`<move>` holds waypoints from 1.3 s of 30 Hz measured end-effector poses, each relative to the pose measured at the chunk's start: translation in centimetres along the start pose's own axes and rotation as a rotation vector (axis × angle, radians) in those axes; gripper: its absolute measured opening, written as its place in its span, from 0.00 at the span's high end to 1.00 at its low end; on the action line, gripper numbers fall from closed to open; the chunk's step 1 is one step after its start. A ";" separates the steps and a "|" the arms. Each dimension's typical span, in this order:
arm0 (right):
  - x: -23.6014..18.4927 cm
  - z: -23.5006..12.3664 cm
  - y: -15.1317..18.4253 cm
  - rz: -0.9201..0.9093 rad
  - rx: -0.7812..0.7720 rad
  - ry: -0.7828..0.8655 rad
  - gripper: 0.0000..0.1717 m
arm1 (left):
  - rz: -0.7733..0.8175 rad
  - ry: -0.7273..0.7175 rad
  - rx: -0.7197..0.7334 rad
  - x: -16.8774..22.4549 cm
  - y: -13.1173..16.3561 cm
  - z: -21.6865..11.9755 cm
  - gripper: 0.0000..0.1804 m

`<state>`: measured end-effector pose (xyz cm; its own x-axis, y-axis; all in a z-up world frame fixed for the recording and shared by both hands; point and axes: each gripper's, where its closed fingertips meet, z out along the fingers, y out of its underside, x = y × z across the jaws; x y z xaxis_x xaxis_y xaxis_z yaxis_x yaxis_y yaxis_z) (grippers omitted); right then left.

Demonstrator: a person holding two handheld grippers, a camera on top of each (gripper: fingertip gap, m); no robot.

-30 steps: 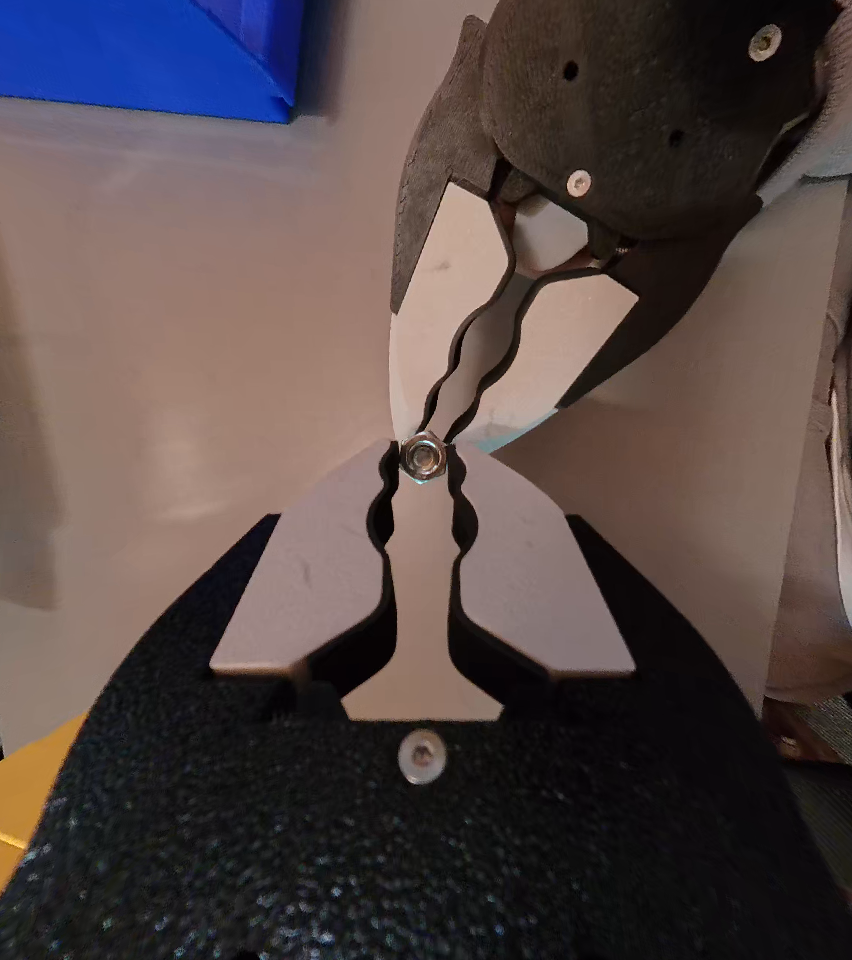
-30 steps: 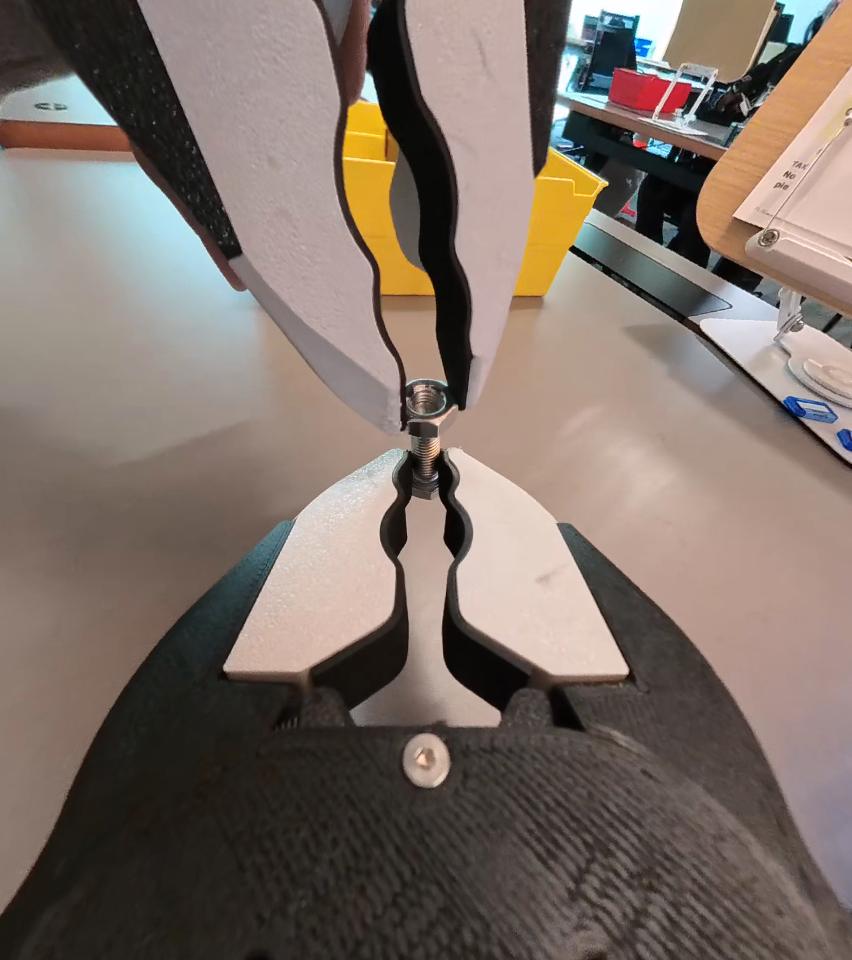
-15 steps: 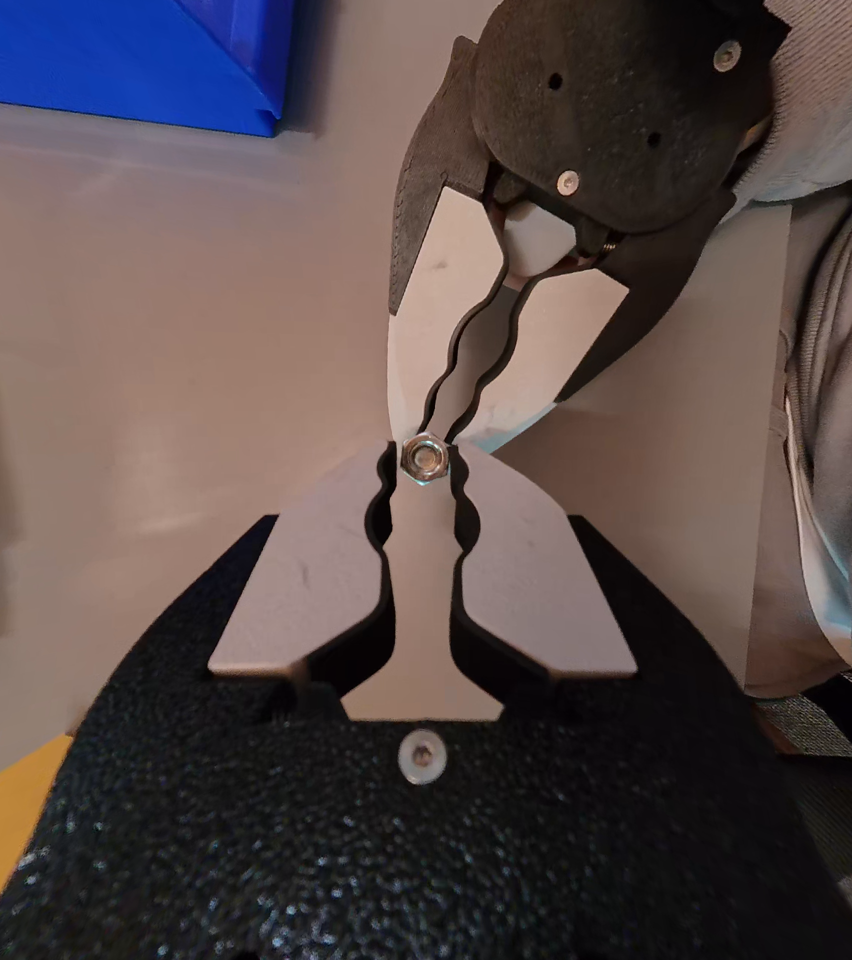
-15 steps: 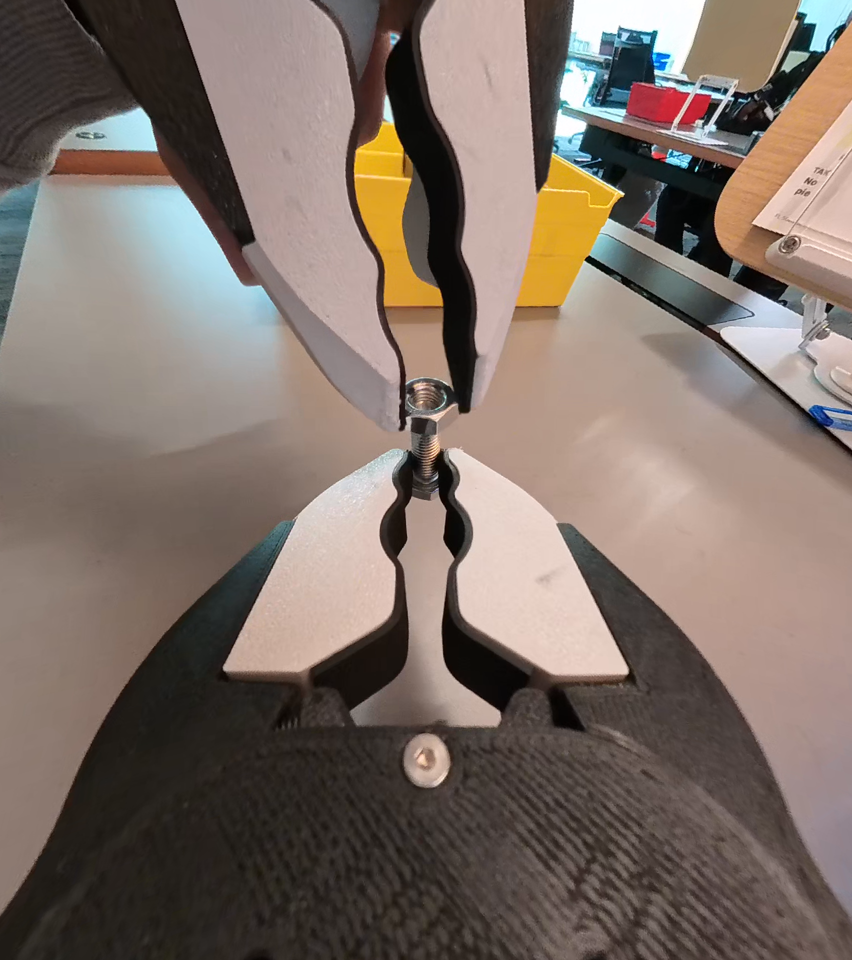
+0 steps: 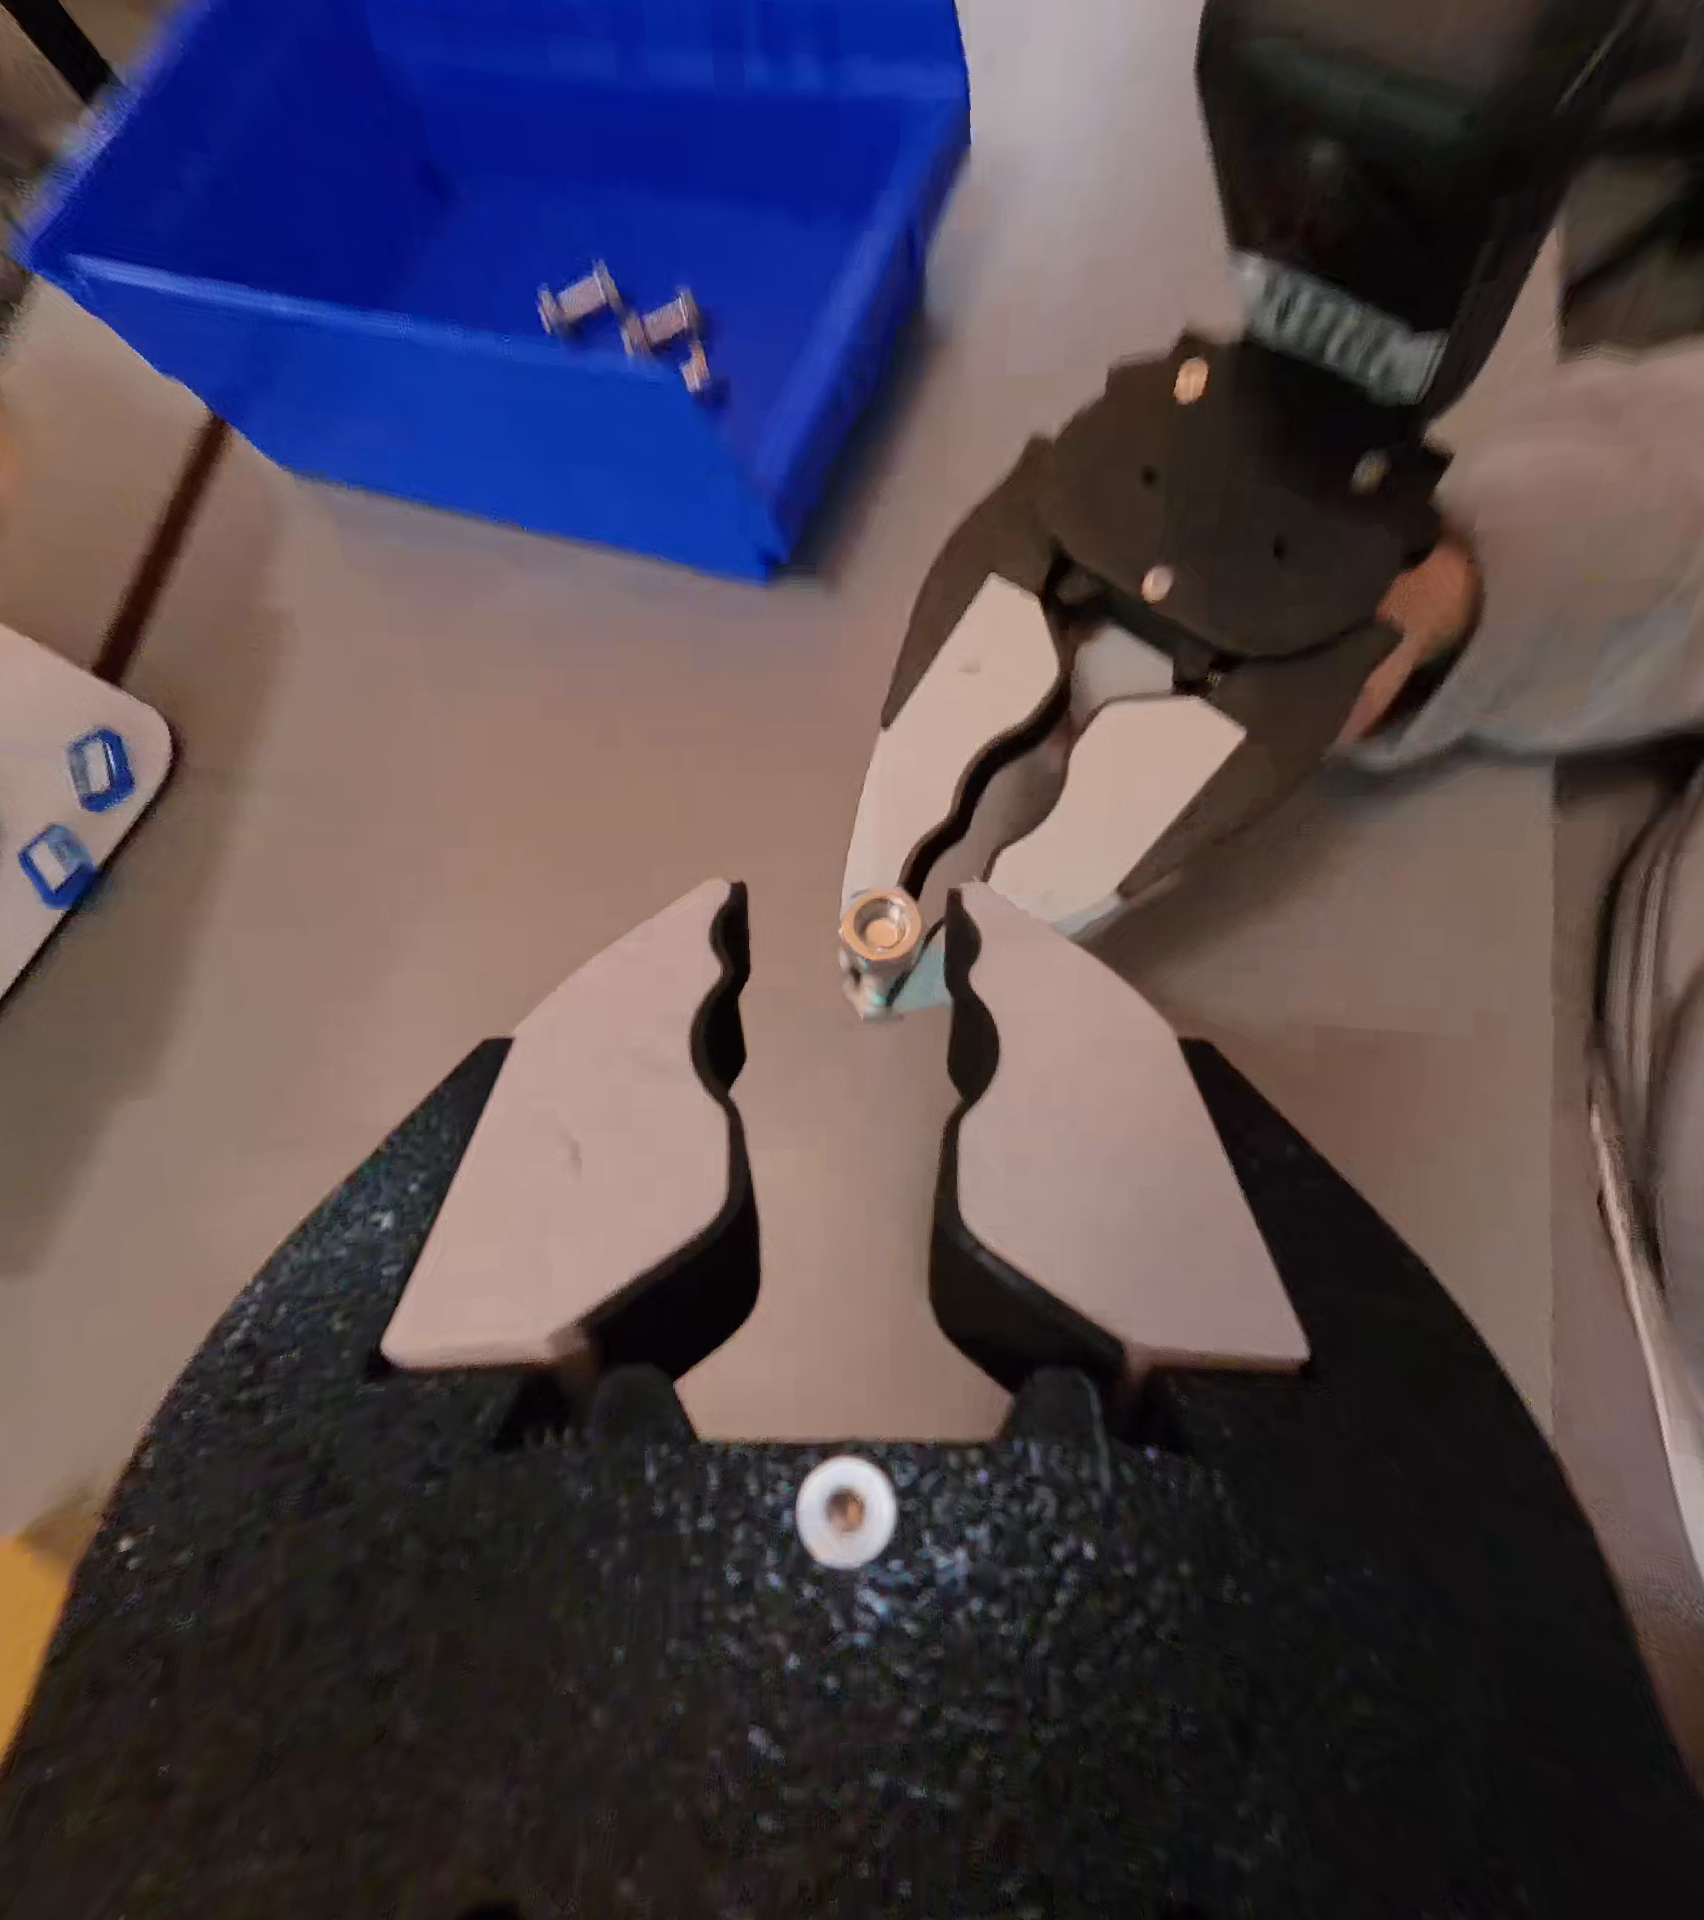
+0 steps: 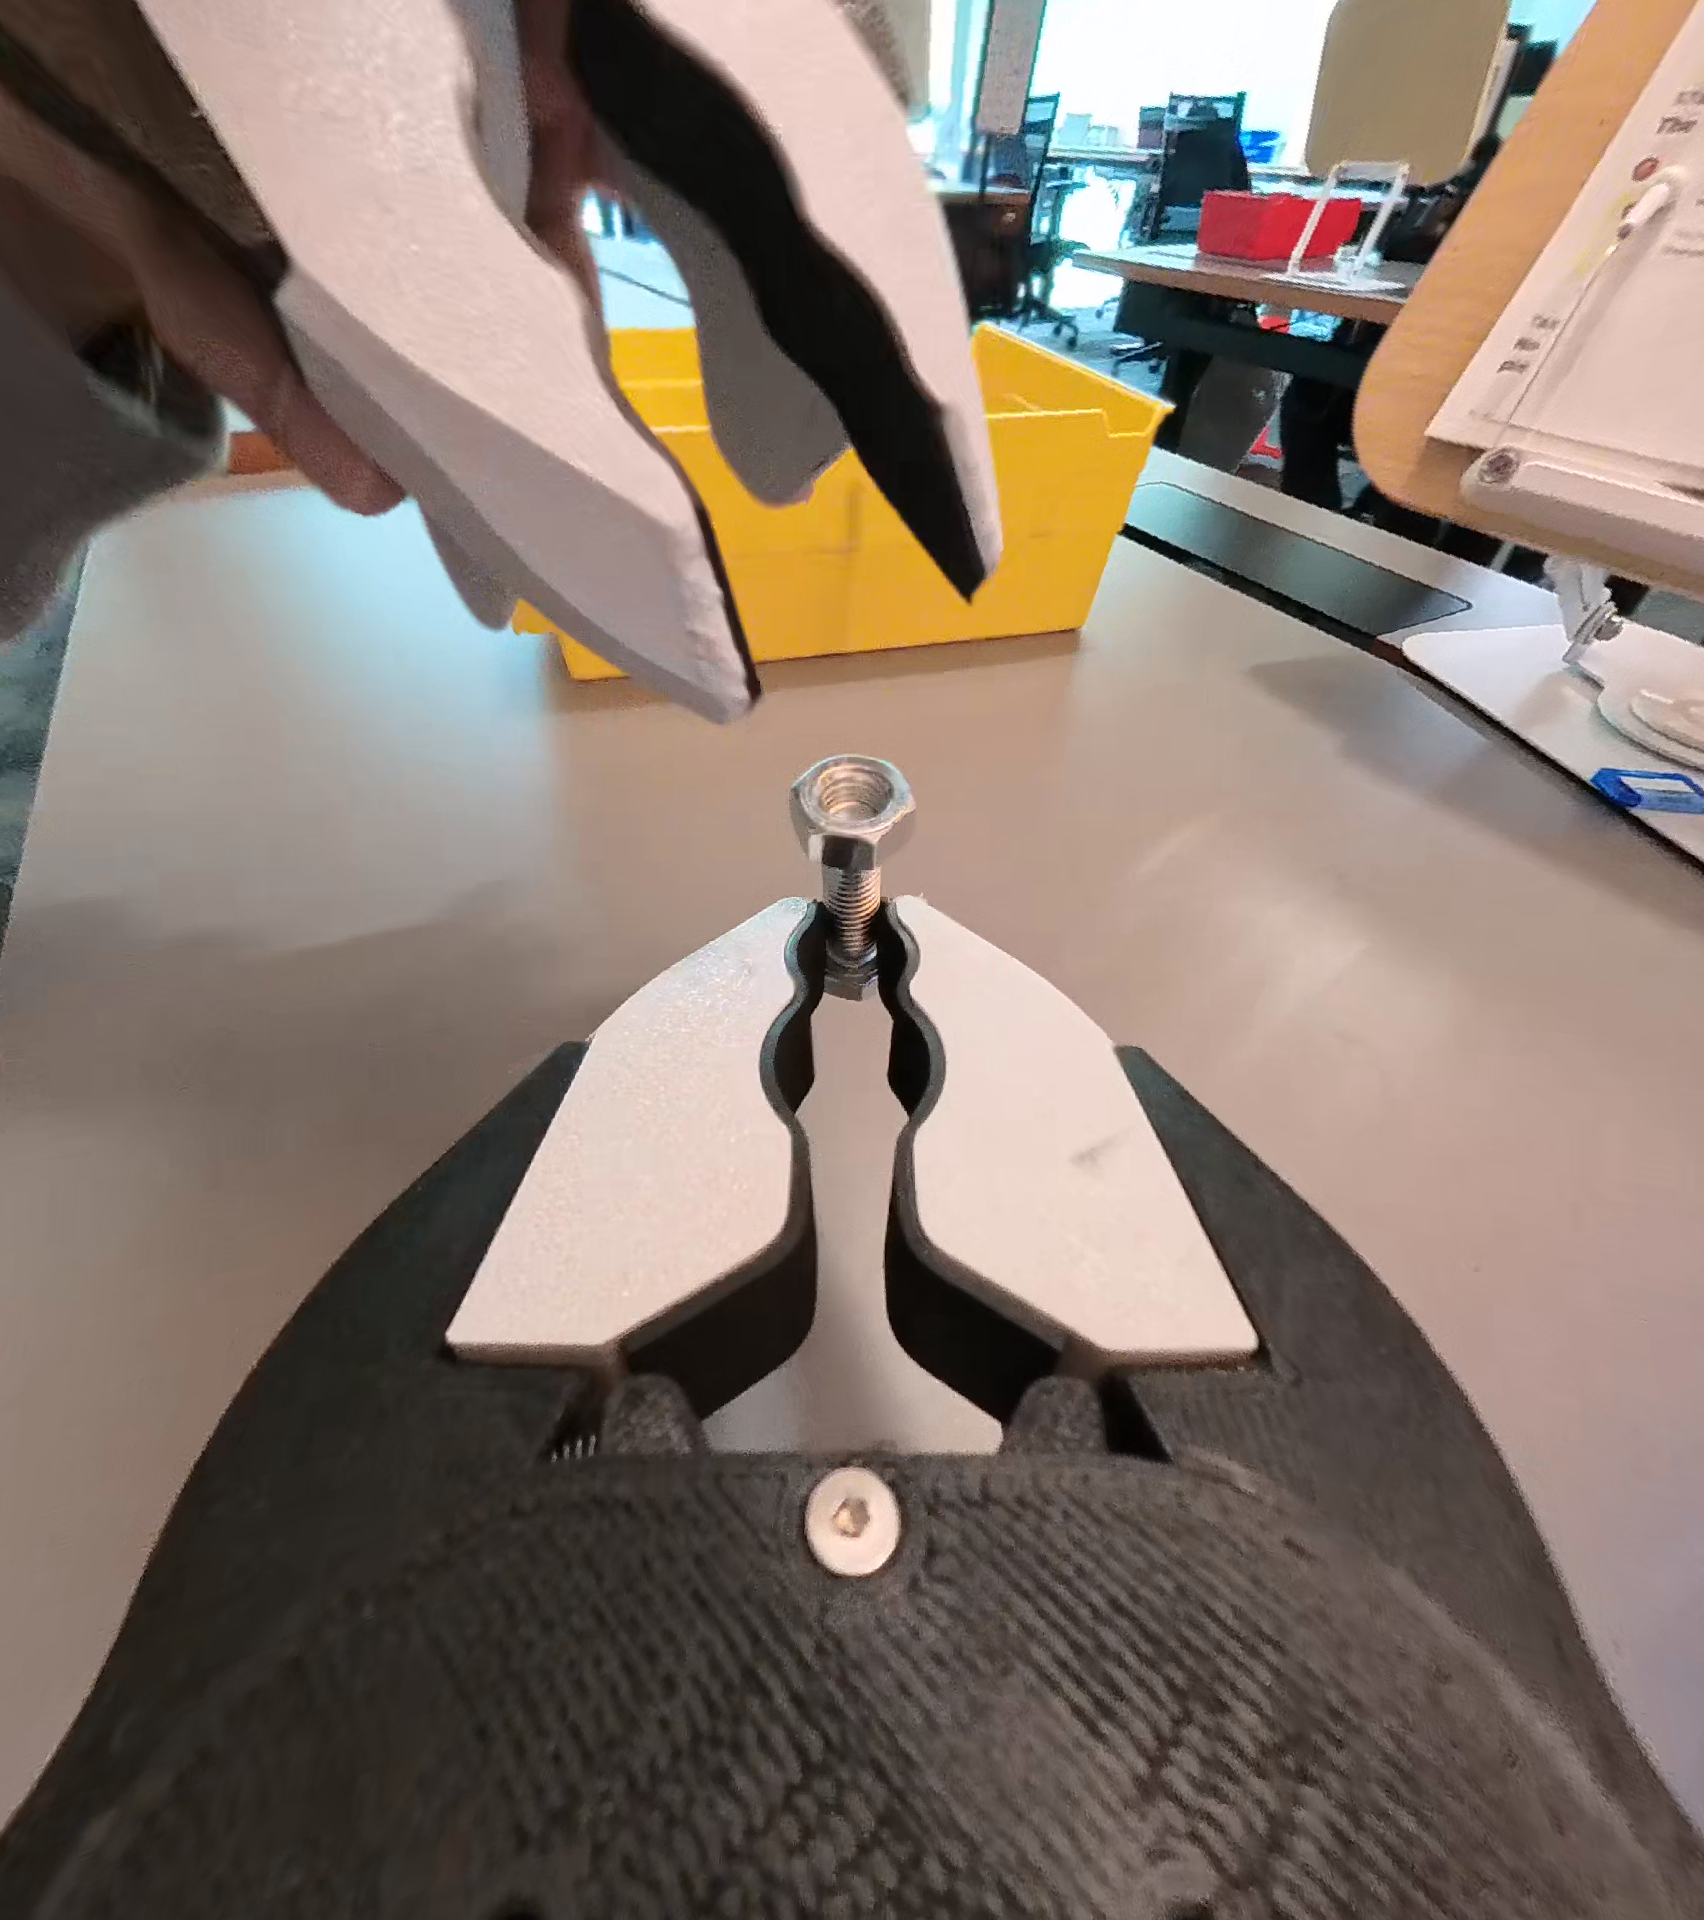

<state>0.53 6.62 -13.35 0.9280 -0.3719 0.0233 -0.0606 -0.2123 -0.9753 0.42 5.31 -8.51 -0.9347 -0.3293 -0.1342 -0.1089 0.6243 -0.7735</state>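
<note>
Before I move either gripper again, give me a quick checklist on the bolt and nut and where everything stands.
1. Right gripper clamped on the bolt: ok, both pads press its threaded shank.
2. Nut seated on the bolt's tip: ok, threaded on at the very end; how far, cannot tell.
3. Left gripper clear of the nut: ok, jaws wide apart, nothing between its pads.
4. Bolt upright in the grasp: ok in the right wrist view.
5. Blue bin in view, with finished pieces inside: ok.
6. Yellow bin unobstructed: cannot tell, the left gripper's fingers cover part of it.
</note>
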 end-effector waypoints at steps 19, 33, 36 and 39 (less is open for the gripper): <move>0.3 -0.5 -0.7 0.026 0.026 0.013 0.95 | -0.113 -0.027 0.187 -0.6 1.2 0.8 0.81; 0.2 -0.4 -0.8 0.021 0.027 0.017 0.95 | -0.117 -0.041 0.218 -0.3 0.7 1.3 0.81; 0.5 -0.6 -0.8 0.024 0.030 0.030 0.95 | -0.136 -0.047 0.231 -0.6 0.9 1.0 0.81; 0.9 -0.8 -0.9 0.029 0.035 0.037 0.95 | -0.142 -0.088 0.217 -1.3 1.3 0.6 0.82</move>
<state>1.10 5.78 -12.31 0.9117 -0.4107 0.0022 -0.0738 -0.1691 -0.9828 1.71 6.19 -9.71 -0.8810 -0.4691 -0.0610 -0.1528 0.4042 -0.9018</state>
